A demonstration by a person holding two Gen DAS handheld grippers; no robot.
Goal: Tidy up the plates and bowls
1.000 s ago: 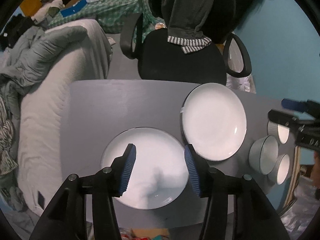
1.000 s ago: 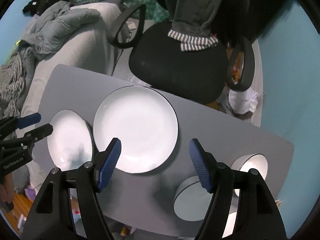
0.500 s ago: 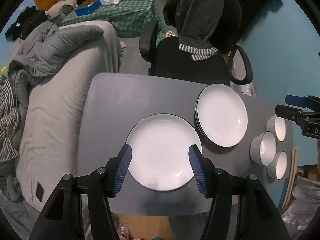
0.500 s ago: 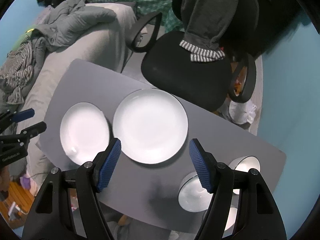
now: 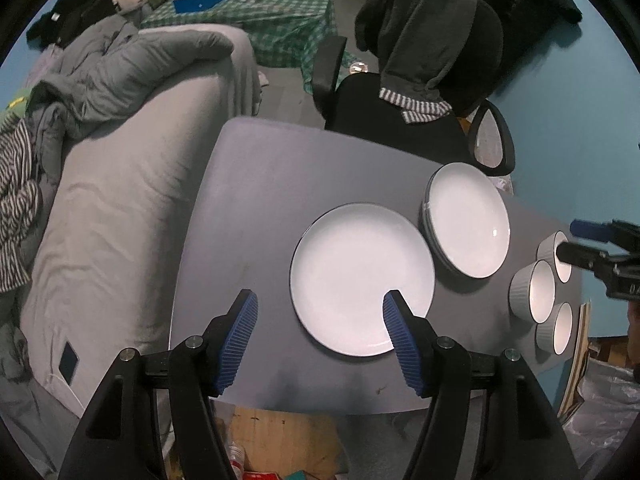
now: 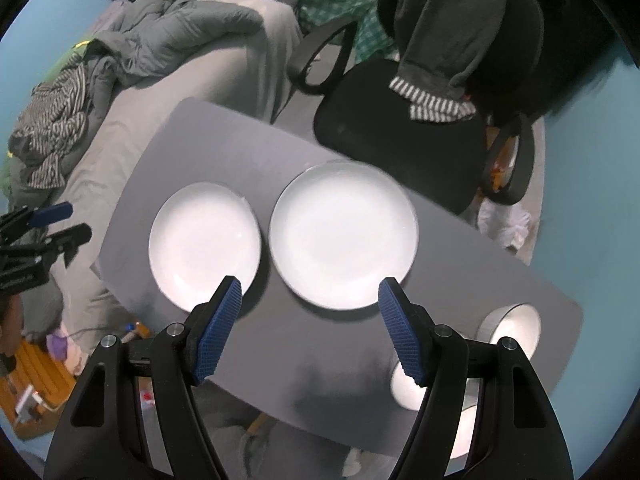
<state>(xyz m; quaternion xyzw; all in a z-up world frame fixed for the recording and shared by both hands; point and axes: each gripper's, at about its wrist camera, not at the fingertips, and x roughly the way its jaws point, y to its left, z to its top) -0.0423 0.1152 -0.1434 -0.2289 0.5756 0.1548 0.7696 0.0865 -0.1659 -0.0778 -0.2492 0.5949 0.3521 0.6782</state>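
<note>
From my left side first: the left gripper hangs above the near edge of the grey surface with its blue fingers spread wide and nothing between them. The single plate lies flat, ahead and off to the right of that gap; only the right-hand finger overlaps its near rim in the left wrist view, and I cannot tell whether it touches or merely hovers above. Just beyond it to the right sits the plate stack, its edge showing more than one plate, its near rim just beside the single plate's.

The right gripper is released too, fingers wide apart and empty, high over the surface. From there the stack lies straight ahead between the fingers, while the single plate sits ahead-left. The three bowls cluster at the far right end, low and right of this gripper, well apart from the left one.

My judgement: the single plate belongs on the stack, and the left gripper is the nearer one to it. It needs to shift right so the near rim falls between the fingers. Plates are round, so no axis matters, only the rim.
</note>
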